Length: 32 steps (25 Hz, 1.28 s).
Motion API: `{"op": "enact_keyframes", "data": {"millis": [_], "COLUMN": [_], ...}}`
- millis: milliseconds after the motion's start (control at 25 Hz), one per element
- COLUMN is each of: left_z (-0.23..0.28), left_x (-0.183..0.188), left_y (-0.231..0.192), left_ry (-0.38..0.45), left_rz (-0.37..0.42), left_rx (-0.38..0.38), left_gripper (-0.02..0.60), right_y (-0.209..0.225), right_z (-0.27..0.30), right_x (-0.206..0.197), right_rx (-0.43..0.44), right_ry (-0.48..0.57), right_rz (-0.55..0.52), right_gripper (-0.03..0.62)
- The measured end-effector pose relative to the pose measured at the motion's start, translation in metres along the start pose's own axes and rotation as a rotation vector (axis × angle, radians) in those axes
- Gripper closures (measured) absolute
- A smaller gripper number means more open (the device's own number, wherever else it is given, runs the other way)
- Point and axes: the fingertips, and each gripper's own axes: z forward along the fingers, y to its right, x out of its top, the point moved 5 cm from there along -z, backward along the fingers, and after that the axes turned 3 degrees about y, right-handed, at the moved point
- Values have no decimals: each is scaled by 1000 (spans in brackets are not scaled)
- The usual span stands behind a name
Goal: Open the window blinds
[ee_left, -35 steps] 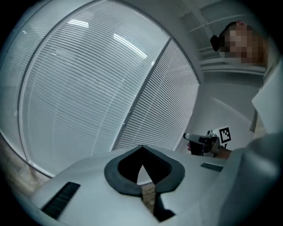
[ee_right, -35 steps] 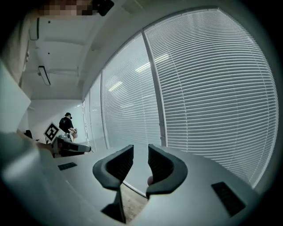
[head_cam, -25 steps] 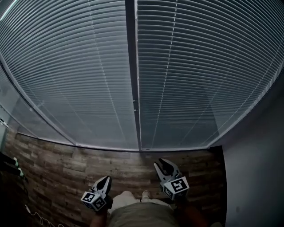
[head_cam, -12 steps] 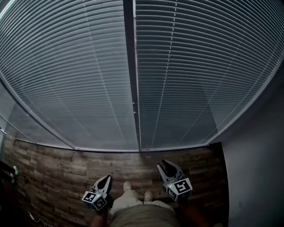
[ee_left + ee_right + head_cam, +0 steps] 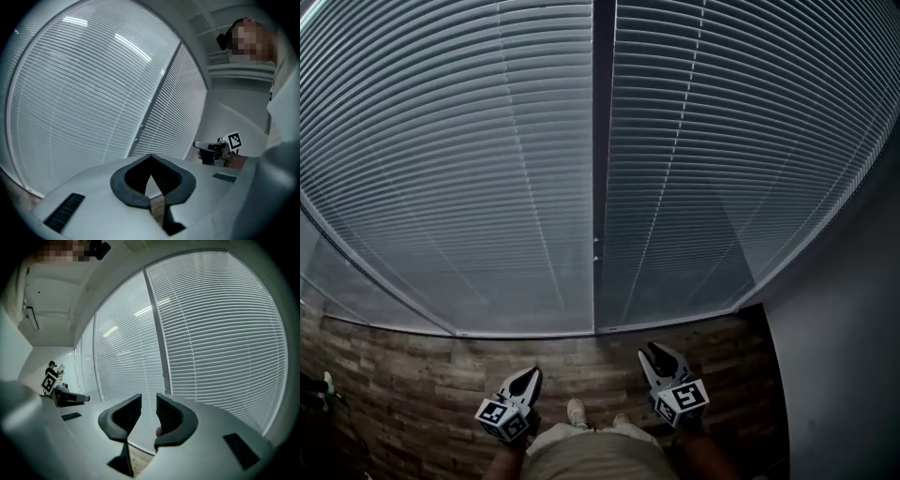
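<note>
Since a second ago, a rightward slide in the head view for the dark mullion (image 5: 602, 141), from just left of centre to just right of it; both grippers likewise a touch further right. Across the upper two thirds of that view, closed window blinds (image 5: 478, 169): pale horizontal slats, one panel on either side of the mullion. Below them, a strip of wood-plank floor (image 5: 403, 366); at lower right, a plain grey wall (image 5: 848, 366). At bottom centre, light shoes (image 5: 577, 411), toes toward the blinds. Left gripper (image 5: 529, 373) at lower left, pointing at the foot of the blinds, jaws pressed tip to tip on nothing. Right gripper (image 5: 652, 348) at lower right of centre, aimed the same way, jaws parted by a narrow gap, empty. Neither touching the slats.
</note>
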Motion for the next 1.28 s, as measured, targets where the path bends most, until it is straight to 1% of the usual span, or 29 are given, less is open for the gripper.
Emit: {"op": "enact_keyframes", "data": {"millis": [120,200,280,440,560,680,760,880,960,1080,1280], "left_z": [2,-7,-17,1,21,29,30,38,54,74,92], "left_x": [-14,-30,-37,-15,-5,-9,-14,-14,3,19,10], "left_y": [-29,-41,-51,-77,-90,-96,-99,-94,-88,-82,-65], "left_ry": [-38,-36,-24,-54,-81,-99,-92,-78,-73,-77,-56], "left_rz": [8,26,34,-12,-8,17,18,21,17,48,72], "left_rx": [-25,-46,-49,-74,-94,-119,-125,-96,-74,-58,-26], "left_gripper": [571,571,571,571,571,571,571,571,571,572,572], "right_y": [-6,-15,-24,-22,-14,-10,-10,-2,10,24,41], "right_z": [22,21,19,55,75,79,77,73,83,94,90], "right_x": [-24,-43,-50,-35,-27,-34,-43,-48,-37,-16,-18], "right_rx": [-23,-41,-55,-57,-65,-78,-90,-88,-81,-71,-17], "right_ry": [0,12,27,15,10,11,15,18,5,-8,3], "right_rz": [17,23,27,46,62,94,109,100,70,6,17], "right_gripper": [496,496,495,495,496,494,494,494,494,470,468]}}
